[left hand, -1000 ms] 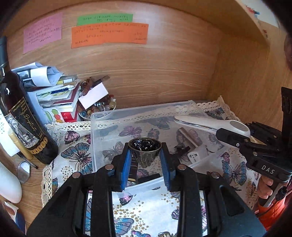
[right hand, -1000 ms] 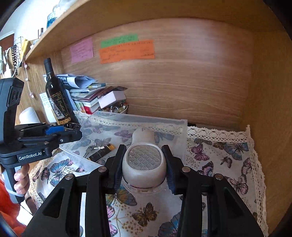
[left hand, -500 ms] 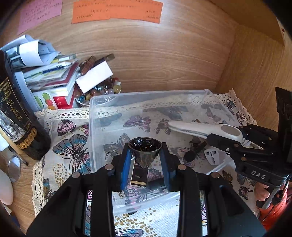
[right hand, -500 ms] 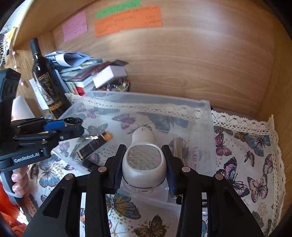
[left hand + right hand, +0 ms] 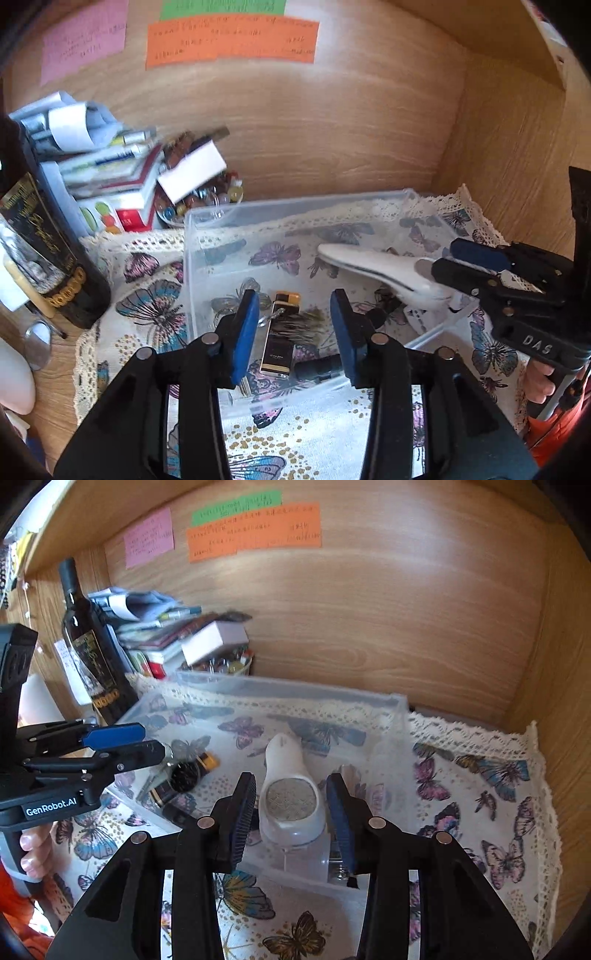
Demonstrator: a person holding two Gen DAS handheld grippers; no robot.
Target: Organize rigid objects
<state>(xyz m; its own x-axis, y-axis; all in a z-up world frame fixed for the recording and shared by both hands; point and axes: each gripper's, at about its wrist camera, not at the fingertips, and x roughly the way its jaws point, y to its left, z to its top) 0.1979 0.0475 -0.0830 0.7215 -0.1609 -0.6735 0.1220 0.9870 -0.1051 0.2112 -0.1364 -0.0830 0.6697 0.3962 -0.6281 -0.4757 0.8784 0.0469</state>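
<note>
A clear plastic bin [image 5: 207, 221] sits on a butterfly-print cloth [image 5: 155, 310]; it also shows in the right wrist view [image 5: 288, 686]. My left gripper [image 5: 291, 332] is open above the bin's near left part. The small dark metal cup [image 5: 308, 326] it held is a falling blur between the jaws, beside a black-and-gold lighter [image 5: 279, 336]; in the right wrist view the cup [image 5: 184, 775] lies in the bin. My right gripper [image 5: 291, 808] is open over the bin, with the white handheld device [image 5: 291, 794] free between its jaws, touching neither.
A dark wine bottle [image 5: 40, 258] stands left of the bin. Stacked books and papers [image 5: 107, 173] and a bowl of marbles [image 5: 199, 203] sit behind it. Wooden walls [image 5: 406, 627] close the back and right. Keys and small items [image 5: 159, 779] lie in the bin.
Both grippers moved forward over the bin and opened. The left let go of the dark cup, the right let go of the white device; both now drop or lie inside the bin.
</note>
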